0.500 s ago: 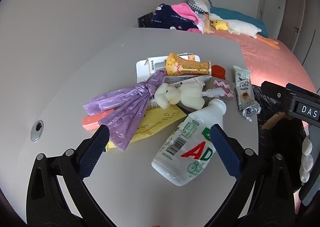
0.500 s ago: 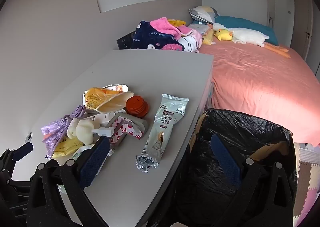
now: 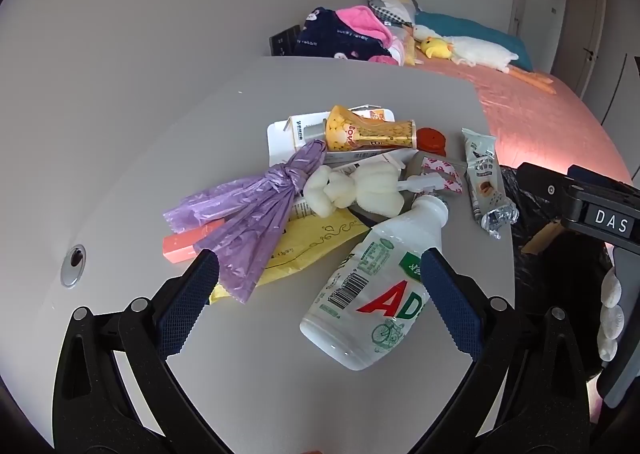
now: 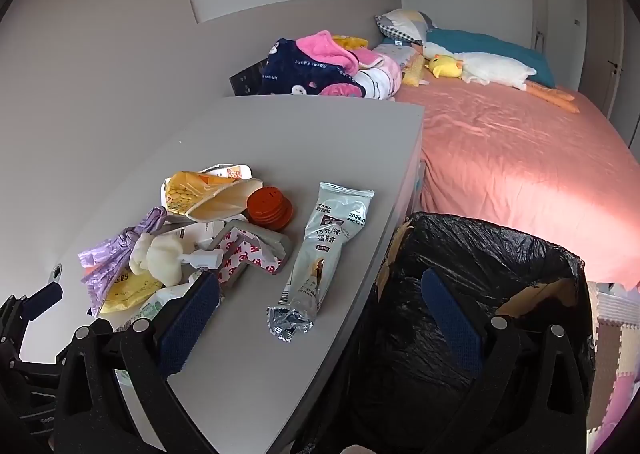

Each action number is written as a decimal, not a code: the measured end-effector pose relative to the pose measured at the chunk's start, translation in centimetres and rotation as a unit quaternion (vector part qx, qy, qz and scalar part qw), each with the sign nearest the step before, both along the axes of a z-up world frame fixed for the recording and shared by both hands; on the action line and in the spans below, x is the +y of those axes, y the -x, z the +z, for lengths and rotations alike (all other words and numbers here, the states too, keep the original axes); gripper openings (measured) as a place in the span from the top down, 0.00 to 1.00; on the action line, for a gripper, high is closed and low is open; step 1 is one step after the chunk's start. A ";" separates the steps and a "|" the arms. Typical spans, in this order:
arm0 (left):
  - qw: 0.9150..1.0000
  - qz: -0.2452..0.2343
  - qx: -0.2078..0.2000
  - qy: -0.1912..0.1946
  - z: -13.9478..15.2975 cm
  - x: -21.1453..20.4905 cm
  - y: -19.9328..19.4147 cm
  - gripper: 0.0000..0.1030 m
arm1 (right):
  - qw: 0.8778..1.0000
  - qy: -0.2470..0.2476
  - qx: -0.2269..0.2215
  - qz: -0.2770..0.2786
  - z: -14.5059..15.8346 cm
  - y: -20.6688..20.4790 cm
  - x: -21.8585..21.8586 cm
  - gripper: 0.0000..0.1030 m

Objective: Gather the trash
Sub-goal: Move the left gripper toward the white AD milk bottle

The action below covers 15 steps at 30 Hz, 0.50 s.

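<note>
Trash is heaped on a grey table (image 3: pixel 248 366): a white AD bottle (image 3: pixel 376 286) lying on its side, a purple plastic bag (image 3: pixel 256 209), a yellow envelope (image 3: pixel 316 246), a cream plush toy (image 3: pixel 356 189), a yellow snack tube (image 3: pixel 368 131) and a silver snack wrapper (image 3: pixel 484 177). My left gripper (image 3: pixel 316 302) hangs open just above the bottle's lower half, touching nothing. In the right wrist view my right gripper (image 4: pixel 320 318) is open over the table edge, between the silver wrapper (image 4: pixel 320 250) and the black-lined trash bin (image 4: pixel 480 294).
A bed with a pink sheet (image 4: pixel 512 157), folded blankets (image 4: pixel 328 69) and a yellow duck toy (image 4: pixel 444 65) lies beyond the table. A red lid (image 4: pixel 270 207) and 3M tape backing (image 4: pixel 252 254) sit mid-table. The wall runs along the left.
</note>
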<state>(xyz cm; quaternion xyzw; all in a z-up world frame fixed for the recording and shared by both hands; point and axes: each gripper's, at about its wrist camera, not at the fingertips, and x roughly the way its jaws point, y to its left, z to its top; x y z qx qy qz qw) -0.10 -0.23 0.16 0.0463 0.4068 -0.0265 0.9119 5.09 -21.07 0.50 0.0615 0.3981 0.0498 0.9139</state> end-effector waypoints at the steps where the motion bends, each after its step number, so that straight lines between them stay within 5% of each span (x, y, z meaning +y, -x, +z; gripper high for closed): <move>1: 1.000 0.000 0.001 0.000 0.0 0.0 0.0 0.06 | 1.000 0.000 0.000 0.000 0.0 0.0 0.0 0.03; 15: 1.000 -0.008 0.003 -0.008 -0.3 -0.5 0.0 0.06 | 1.000 0.001 0.002 -0.002 -0.3 0.1 -0.3 0.03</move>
